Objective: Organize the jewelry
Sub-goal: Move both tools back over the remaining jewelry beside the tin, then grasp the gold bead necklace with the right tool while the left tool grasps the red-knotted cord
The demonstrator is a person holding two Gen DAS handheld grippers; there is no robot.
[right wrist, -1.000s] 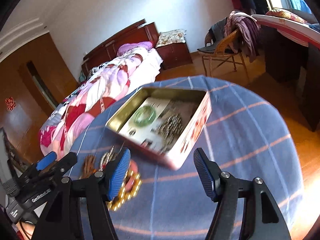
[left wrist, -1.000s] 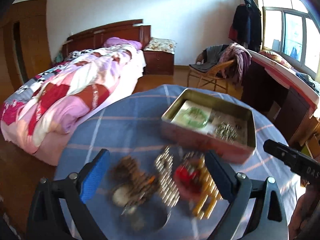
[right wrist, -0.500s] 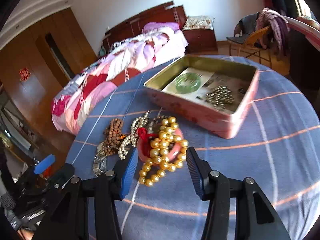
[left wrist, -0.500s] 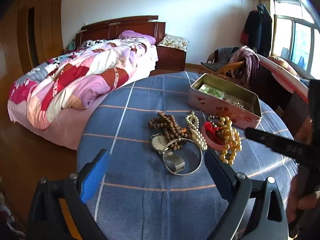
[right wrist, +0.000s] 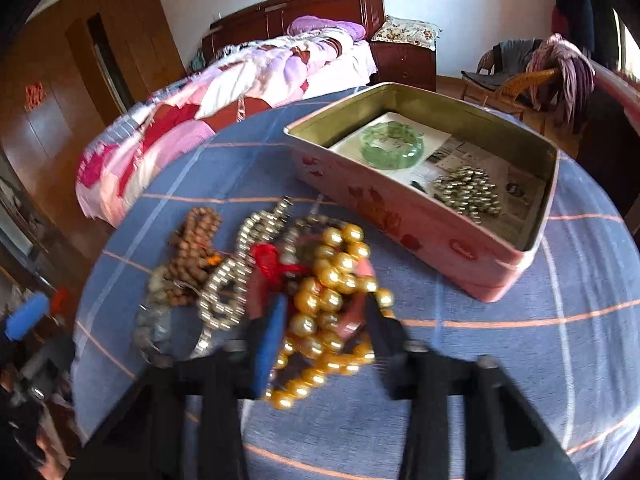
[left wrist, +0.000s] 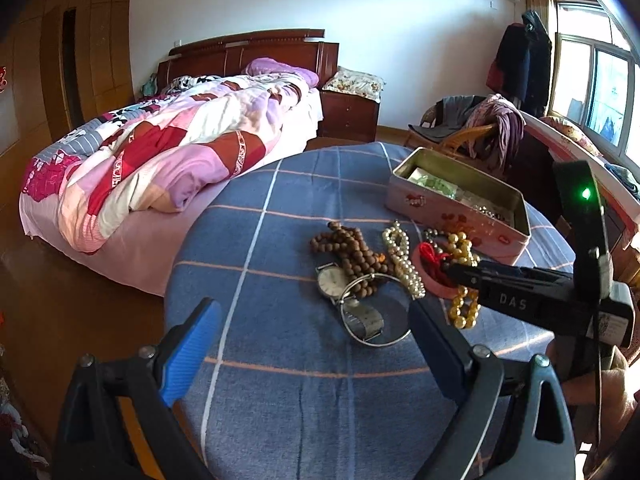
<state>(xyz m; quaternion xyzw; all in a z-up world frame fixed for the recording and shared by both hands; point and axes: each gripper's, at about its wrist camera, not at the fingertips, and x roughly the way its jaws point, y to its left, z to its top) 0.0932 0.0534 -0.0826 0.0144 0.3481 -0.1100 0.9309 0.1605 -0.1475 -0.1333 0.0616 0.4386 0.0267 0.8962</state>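
On the blue checked tablecloth (left wrist: 280, 280) lies a jewelry pile: brown wooden beads (left wrist: 352, 248), a pearl strand (left wrist: 402, 260), a watch (left wrist: 331, 282), a metal bangle (left wrist: 376, 345), a red tassel (right wrist: 272, 260) and a gold bead strand (right wrist: 324, 280). My right gripper (right wrist: 324, 328) is down on the pile. Its jaws are closing, with the gold beads filling the gap and touching both pads. My left gripper (left wrist: 312, 344) hangs open short of the bangle, holding nothing. The open pink tin (right wrist: 416, 200) holds a green bangle (right wrist: 390, 146) and silver beads (right wrist: 468, 192).
The tin stands just beyond the pile, toward the table's far right. A bed (left wrist: 180, 140) lies past the table's left edge. A wicker chair (left wrist: 472, 136) draped with clothes sits behind the tin. A hand (left wrist: 608, 392) grips the right tool at the frame's right.
The right gripper swung from over the tin down onto the pile, and its jaws narrowed around the gold beads. The left gripper drew back from the pile, then held still, open throughout.
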